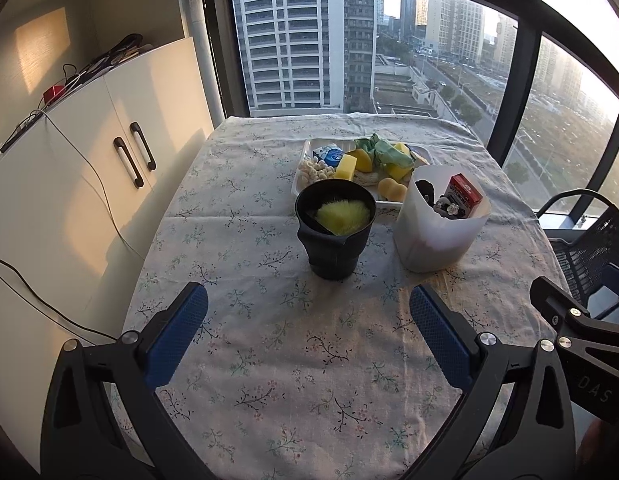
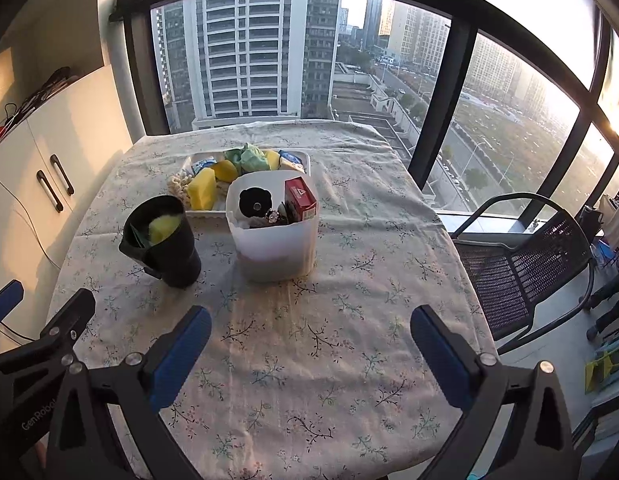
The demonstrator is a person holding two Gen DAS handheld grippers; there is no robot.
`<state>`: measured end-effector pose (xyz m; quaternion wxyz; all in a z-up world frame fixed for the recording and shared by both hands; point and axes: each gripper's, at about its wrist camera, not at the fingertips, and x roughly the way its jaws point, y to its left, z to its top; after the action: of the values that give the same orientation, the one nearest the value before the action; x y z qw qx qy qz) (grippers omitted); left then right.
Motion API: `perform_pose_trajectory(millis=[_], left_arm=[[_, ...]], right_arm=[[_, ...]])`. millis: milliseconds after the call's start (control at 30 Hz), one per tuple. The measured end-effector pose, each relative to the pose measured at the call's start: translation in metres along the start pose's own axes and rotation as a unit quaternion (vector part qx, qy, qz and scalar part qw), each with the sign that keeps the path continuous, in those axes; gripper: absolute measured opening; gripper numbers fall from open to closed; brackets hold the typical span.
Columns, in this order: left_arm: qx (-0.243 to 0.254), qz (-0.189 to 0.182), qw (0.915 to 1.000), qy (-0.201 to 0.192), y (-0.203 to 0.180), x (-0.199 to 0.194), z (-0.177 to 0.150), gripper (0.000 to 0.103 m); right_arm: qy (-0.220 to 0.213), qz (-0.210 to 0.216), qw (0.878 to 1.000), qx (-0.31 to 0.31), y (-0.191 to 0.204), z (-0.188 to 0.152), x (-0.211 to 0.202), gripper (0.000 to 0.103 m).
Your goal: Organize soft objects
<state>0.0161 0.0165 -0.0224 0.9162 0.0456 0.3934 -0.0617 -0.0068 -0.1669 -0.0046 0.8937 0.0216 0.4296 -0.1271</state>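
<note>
A white tray (image 1: 305,151) at the far middle of the table holds soft things: yellow sponges (image 1: 345,167), a green cloth (image 1: 385,151), a white knobbly piece (image 1: 314,170) and a blue-white pack. A black cup (image 1: 335,236) holds a fuzzy yellow-green ball (image 1: 342,217). A white bin (image 1: 437,240) holds a red carton (image 1: 464,196) and dark items. My left gripper (image 1: 309,312) is open and empty, short of the cup. My right gripper (image 2: 311,332) is open and empty, short of the white bin (image 2: 275,248); the black cup (image 2: 169,246) and the tray (image 2: 305,160) show there too.
The table wears a floral cloth (image 1: 293,360). A white cabinet (image 1: 89,168) with cables on top stands at the left. A black mesh chair (image 2: 521,264) stands right of the table. Big windows lie behind.
</note>
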Motion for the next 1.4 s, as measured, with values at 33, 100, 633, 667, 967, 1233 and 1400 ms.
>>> perform_pose_trajectory(millis=[33, 100, 633, 667, 967, 1233, 1400], left_arm=[[0.000, 0.001, 1.0000, 0.000, -0.0002, -0.0001, -0.0001, 0.103], [0.001, 0.000, 1.0000, 0.001, -0.0004, 0.0002, -0.0004, 0.103], [0.001, 0.002, 1.0000, 0.001, -0.0005, -0.0007, -0.0006, 0.103], [0.001, 0.002, 1.0000, 0.001, -0.0002, -0.0009, -0.0008, 0.103], [-0.001, 0.002, 1.0000, 0.004, -0.0001, 0.0003, -0.0027, 0.103], [-0.001, 0.003, 1.0000, 0.004, 0.0000, 0.0002, -0.0038, 0.103], [-0.001, 0.003, 1.0000, 0.005, 0.0004, 0.0007, -0.0043, 0.103]], right_arm=[[0.000, 0.000, 1.000, 0.000, 0.0004, 0.0001, -0.0002, 0.102], [0.000, -0.001, 1.000, 0.000, 0.0011, -0.0002, 0.0000, 0.102], [0.001, -0.002, 1.000, 0.003, 0.0025, -0.0008, -0.0007, 0.102], [0.001, -0.001, 1.000, 0.003, 0.0022, -0.0007, -0.0007, 0.102], [0.005, 0.000, 1.000, 0.006, 0.0027, -0.0035, -0.0001, 0.102], [0.005, -0.001, 1.000, 0.007, 0.0027, -0.0036, 0.0003, 0.102], [0.005, 0.000, 1.000, 0.005, 0.0037, -0.0037, 0.0002, 0.102]])
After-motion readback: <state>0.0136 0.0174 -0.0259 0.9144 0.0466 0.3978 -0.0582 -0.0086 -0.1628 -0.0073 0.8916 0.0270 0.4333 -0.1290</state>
